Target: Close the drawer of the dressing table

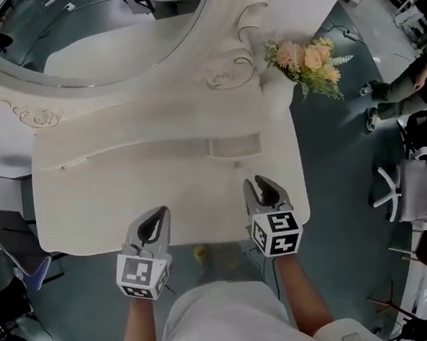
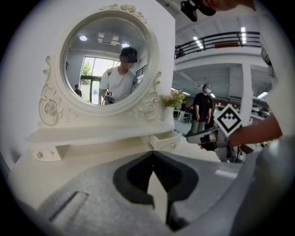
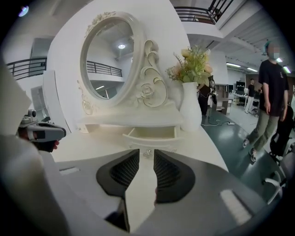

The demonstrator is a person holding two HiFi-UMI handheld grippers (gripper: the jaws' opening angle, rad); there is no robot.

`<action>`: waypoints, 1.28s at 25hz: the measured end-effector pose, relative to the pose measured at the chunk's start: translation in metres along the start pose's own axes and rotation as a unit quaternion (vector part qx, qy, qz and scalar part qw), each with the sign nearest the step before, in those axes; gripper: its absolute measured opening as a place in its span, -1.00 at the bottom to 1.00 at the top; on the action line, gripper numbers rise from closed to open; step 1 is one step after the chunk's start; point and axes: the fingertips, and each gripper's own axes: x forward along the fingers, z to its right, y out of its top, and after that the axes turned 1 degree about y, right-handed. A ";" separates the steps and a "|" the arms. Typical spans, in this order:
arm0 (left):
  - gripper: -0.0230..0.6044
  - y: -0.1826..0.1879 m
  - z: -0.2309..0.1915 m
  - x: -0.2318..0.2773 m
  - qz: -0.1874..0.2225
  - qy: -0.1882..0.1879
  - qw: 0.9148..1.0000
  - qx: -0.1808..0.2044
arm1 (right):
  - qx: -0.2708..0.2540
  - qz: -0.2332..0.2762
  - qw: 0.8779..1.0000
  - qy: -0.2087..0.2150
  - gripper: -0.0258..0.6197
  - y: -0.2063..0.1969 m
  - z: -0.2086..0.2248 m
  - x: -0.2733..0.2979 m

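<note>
The right gripper (image 3: 146,156) has its jaws apart, with nothing between the pads. It hangs over the near right part of the dressing table (image 1: 110,209) and points at the drawer (image 3: 150,134), clear of it. In the right gripper view the drawer knob (image 3: 146,154) shows through the gap between the jaws, farther off.

The left gripper (image 2: 152,155) has its jaw tips together and holds nothing. It sits over the near edge of the tabletop, left of the right gripper and level with it.

The drawer stands pulled out toward the near side. It is set under the raised shelf (image 1: 134,148) at the shelf's right end, and its inside is visible from above in the head view.

An oval mirror (image 1: 72,29) in a carved white frame rises at the far side of the table. A white vase (image 1: 276,95) of pale flowers (image 1: 310,60) stands at the far right corner, just beside the frame.

A person (image 1: 413,86) in dark clothes stands on the floor well to the right of the table.
</note>
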 end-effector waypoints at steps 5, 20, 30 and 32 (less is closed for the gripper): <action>-0.93 -0.008 -0.001 0.020 -0.019 -0.004 1.000 -0.002 | 0.009 -0.017 1.000 0.009 -0.66 -0.009 0.007 0.028; -0.93 -0.020 -0.014 0.048 -0.046 -0.009 0.999 -0.016 | 0.009 -0.035 0.999 0.014 -0.65 -0.011 0.010 0.078; -0.93 -0.021 -0.020 0.056 -0.049 -0.008 0.999 -0.022 | 0.008 -0.020 1.000 0.007 -0.65 0.001 0.022 0.095; -0.93 -0.023 -0.019 0.058 -0.050 -0.008 0.998 -0.024 | 0.009 -0.014 1.000 0.008 -0.65 0.004 0.025 0.100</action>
